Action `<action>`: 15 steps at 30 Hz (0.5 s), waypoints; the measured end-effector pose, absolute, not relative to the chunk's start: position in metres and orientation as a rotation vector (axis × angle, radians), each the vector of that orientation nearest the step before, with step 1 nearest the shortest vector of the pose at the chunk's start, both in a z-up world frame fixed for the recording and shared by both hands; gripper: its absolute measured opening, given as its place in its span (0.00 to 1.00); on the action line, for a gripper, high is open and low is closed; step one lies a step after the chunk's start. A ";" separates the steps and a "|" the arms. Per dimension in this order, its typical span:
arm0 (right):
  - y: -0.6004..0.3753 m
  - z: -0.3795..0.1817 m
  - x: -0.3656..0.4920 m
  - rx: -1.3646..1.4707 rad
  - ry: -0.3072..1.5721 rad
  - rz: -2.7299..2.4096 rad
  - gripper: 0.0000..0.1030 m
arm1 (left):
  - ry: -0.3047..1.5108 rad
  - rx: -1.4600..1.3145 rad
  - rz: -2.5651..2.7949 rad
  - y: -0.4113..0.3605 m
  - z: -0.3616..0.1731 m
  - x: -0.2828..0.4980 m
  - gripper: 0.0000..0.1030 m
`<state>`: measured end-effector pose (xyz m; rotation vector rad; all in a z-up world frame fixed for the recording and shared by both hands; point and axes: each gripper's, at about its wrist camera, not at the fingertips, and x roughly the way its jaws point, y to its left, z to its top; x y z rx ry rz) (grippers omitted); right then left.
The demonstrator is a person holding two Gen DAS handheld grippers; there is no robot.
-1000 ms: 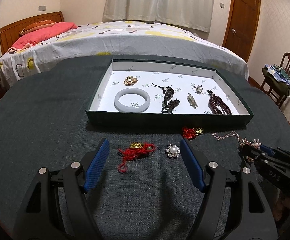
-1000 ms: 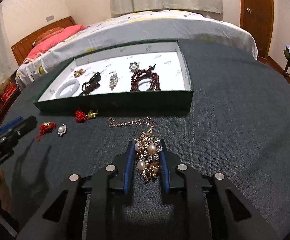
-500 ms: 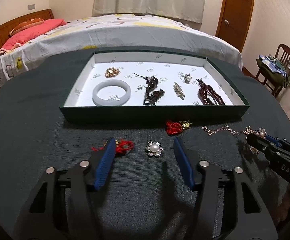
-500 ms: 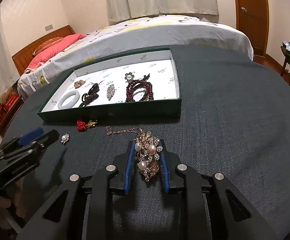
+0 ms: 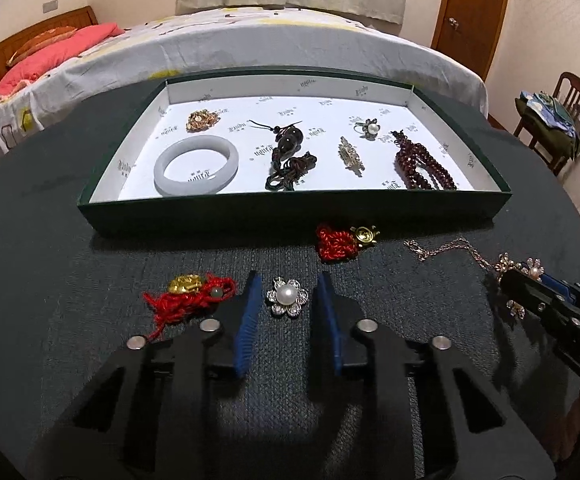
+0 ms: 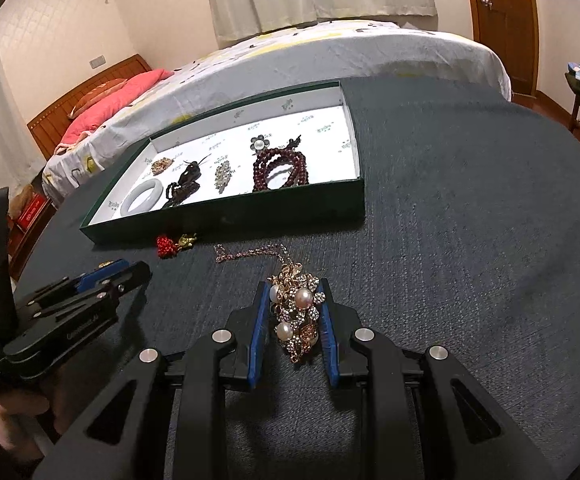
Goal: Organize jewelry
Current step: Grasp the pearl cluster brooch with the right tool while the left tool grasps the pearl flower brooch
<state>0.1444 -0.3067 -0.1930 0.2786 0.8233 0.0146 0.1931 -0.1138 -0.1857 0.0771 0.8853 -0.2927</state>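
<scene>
- Fingers first: the left gripper has its blue pads narrowed around the pearl flower brooch but not pressing it; a gap shows on both sides, and the brooch lies flat on the dark table cloth.
- Over on the right, the right gripper is clamped on the pearl cluster pendant, pads touching both its sides; its thin chain trails away across the cloth toward the tray.
- Already in the green tray, on its white lining: a pale jade bangle at the near left, a gold brooch behind it, a dark corded pendant in the middle, a slim crystal pin, a small pearl flower ring toward the far right, and dark red beads at the right.
- Left outside, by my count, are four pieces: the brooch, the pendant with its chain, a red knot with a gold charm just in front of the tray's near wall, and a red cord with a gold charm just left of the left gripper.
- I'd judge the job a little past halfway, with two pieces being picked up at once.
- Writing: the tray lining carries a small repeated printed logo, too small for me to read. Pale letters on the right gripper's body, seen from the left camera, look like "DAS", cut off at the edge.
</scene>
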 end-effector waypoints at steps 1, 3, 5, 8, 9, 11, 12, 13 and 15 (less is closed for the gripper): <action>-0.306 -0.194 0.144 0.280 0.823 0.016 0.24 | 0.886 0.080 -0.295 -0.114 -0.186 0.194 0.21; -0.307 -0.194 0.144 0.284 0.823 0.016 0.24 | 0.884 0.087 -0.298 -0.115 -0.186 0.193 0.21; -0.307 -0.195 0.144 0.288 0.824 0.015 0.24 | 0.880 0.087 -0.308 -0.115 -0.185 0.192 0.21; -0.308 -0.195 0.144 0.289 0.823 0.015 0.24 | 0.860 0.091 -0.313 -0.116 -0.183 0.189 0.21; -0.308 -0.195 0.144 0.288 0.822 0.016 0.24 | 0.855 0.096 -0.313 -0.117 -0.182 0.188 0.21; -0.308 -0.195 0.145 0.287 0.820 0.017 0.24 | 0.842 0.105 -0.315 -0.117 -0.180 0.185 0.21; -0.308 -0.195 0.145 0.286 0.820 0.017 0.24 | 0.839 0.107 -0.315 -0.118 -0.179 0.184 0.21; -0.308 -0.195 0.145 0.286 0.820 0.017 0.24 | 0.836 0.108 -0.315 -0.117 -0.178 0.184 0.21; -0.308 -0.195 0.144 0.286 0.815 0.016 0.24 | 0.832 0.103 -0.314 -0.116 -0.175 0.183 0.21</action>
